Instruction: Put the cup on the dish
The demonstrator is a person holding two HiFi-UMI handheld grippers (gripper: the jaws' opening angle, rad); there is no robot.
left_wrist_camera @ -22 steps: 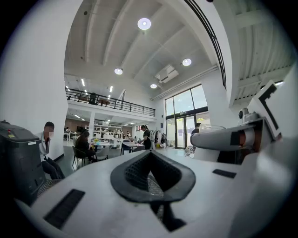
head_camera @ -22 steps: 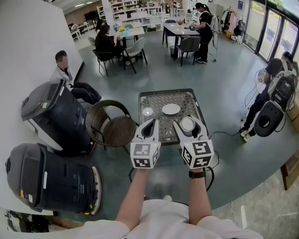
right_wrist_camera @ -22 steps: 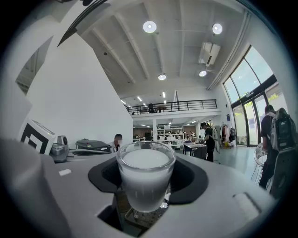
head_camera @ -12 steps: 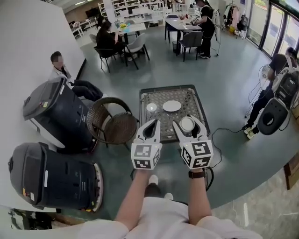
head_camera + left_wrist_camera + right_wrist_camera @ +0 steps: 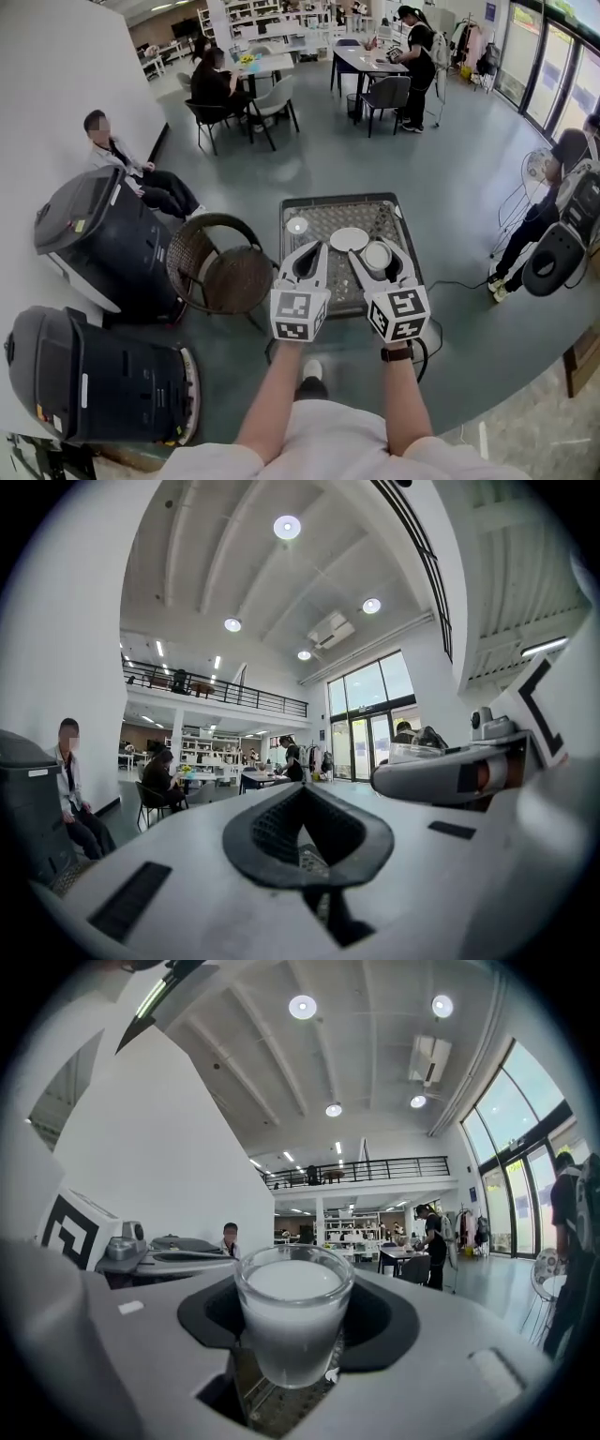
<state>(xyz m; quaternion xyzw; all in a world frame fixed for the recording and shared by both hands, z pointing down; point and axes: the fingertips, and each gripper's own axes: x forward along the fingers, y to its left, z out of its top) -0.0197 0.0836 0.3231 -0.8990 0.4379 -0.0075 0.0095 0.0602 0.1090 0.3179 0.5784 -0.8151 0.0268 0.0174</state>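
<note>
Clamping the cup: right gripper has both jaws pressed on the sides of the glass, and the cup sits upright between them. The glass is clear and looks white inside. The right gripper view shows the table's mesh top under the cup base; whether the base touches it cannot be told.

Left gripper: jaws together at the tips, nothing between them, only the small diamond-shaped gap of the pads. It is level with the right gripper, just beside it, and the two are not touching.

Marker cubes sit at the back of each gripper, with bare forearms behind them and a dark watch on the right wrist.

Dish: white, flat on the table, empty. In the head view it lies just ahead-left of the cup, between the two gripper tips. The cup is not on it.

A small white round piece is on the table's left side, apart from the dish; too small to identify.

The table is low, with a dark frame, and stands on a grey-green floor. A wicker chair is just left of it. Two dark grey machines stand further left against the white wall. A person sits by that wall, and more people are at the far tables.
</note>
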